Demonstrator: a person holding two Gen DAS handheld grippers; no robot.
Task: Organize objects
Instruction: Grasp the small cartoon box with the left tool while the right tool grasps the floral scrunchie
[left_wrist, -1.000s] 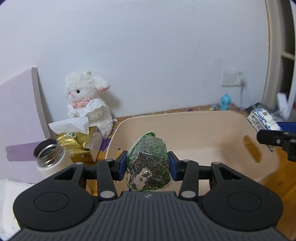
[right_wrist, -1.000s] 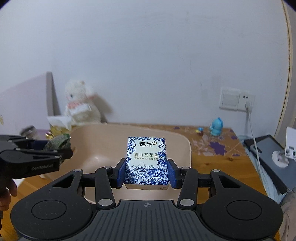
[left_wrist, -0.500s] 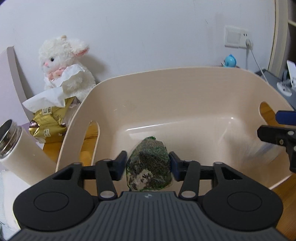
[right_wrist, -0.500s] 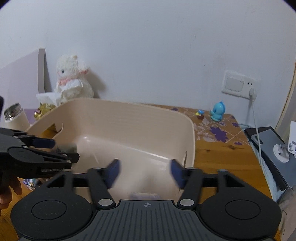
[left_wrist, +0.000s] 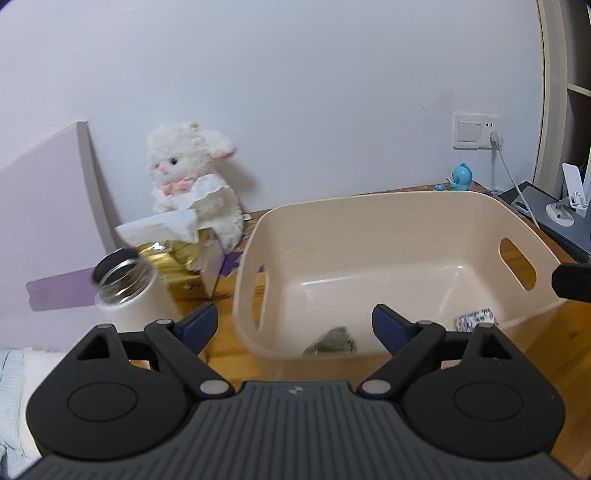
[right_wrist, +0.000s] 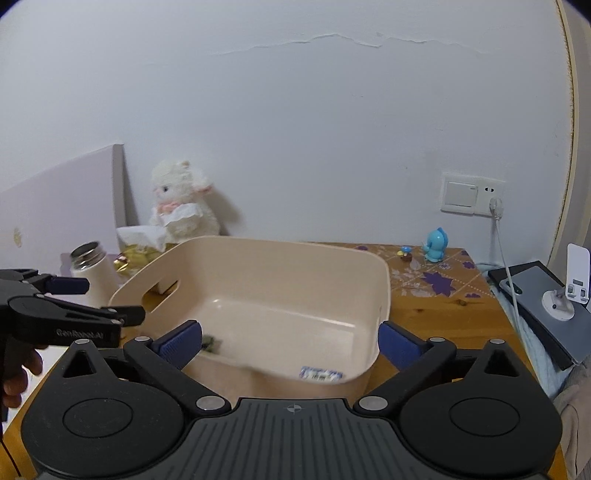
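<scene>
Having let go within the last second, the left tool (left_wrist: 293, 325) and right tool (right_wrist: 290, 343) both gape empty above the bin (left_wrist: 369, 206), where the tea bag (left_wrist: 332, 345) and tissue pack (left_wrist: 474, 318) now lie, so other desk (right_wrist: 443, 306) items likely come next.

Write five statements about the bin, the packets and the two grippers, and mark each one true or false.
1. The left gripper is open and holds nothing. True.
2. The blue-and-white tissue pack is clamped in the right gripper. False: it lies inside the beige bin, and the right gripper is open.
3. The green tea bag lies on the bin floor. True.
4. The white bottle stands inside the bin. False: it stands outside, beside it.
5. The plush lamb sits against the wall behind a tissue box. True.
</scene>
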